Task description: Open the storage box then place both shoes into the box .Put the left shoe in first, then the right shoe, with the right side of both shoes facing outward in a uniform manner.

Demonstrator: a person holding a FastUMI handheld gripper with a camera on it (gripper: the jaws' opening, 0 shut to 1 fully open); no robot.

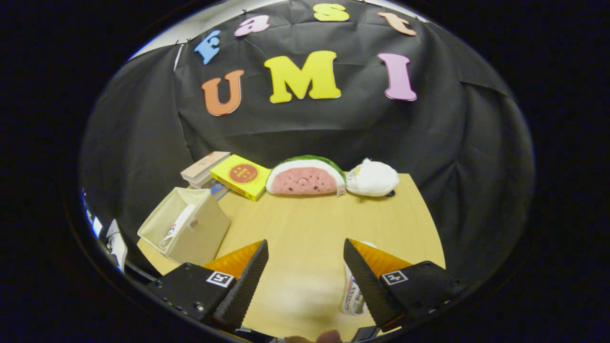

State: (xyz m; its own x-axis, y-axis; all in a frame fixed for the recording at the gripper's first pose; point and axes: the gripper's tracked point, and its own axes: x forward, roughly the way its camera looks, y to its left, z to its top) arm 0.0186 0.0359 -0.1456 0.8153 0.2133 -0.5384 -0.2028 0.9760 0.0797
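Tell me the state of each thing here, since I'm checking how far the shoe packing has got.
storage box: open at the top, one shoe inside.
shoe in the box: standing against an inner wall.
second shoe: on the table, partly behind the right finger, not gripped.
gripper: open, nothing between the fingers.
watermelon plush: lying at the back of the table.
white plush: lying beside it.
yellow book: closed, flat.
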